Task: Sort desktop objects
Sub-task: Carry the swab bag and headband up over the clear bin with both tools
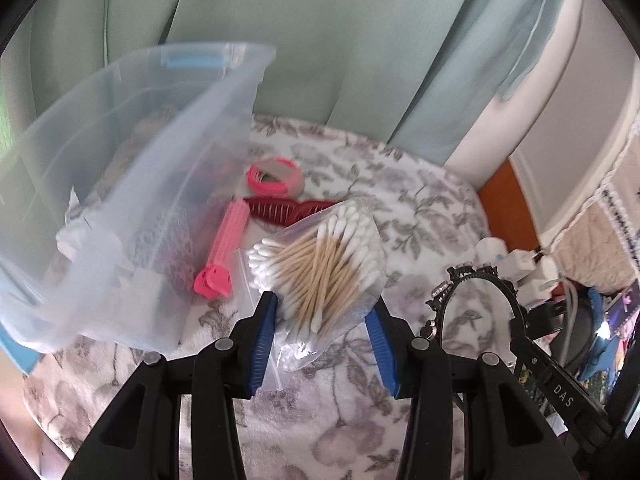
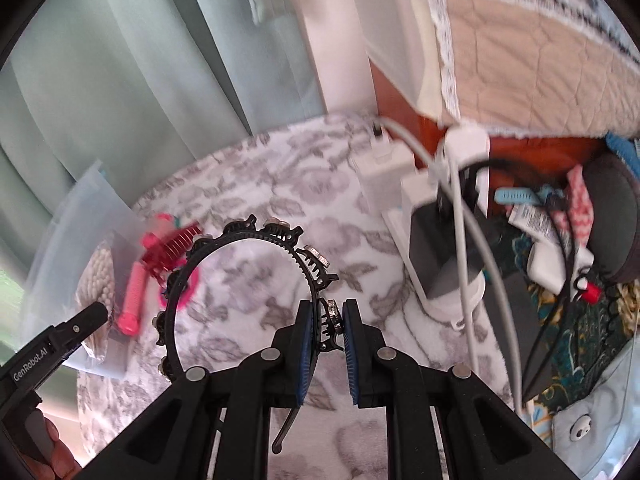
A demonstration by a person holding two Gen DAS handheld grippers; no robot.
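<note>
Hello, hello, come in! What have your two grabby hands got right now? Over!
Left gripper: fingers shut on cotton swab bag. Right gripper: shut on black headband. Clear bin open, nothing blocking.

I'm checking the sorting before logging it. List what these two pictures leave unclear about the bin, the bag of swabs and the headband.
- Clear bin, left wrist view: blurred, its left side cut off by the picture edge; contents unreadable.
- Bag of cotton swabs, left wrist view: its lower end is hidden between the left hand-held gripper's pads.
- Black headband, right wrist view: one end is hidden behind the right hand-held gripper.
</note>
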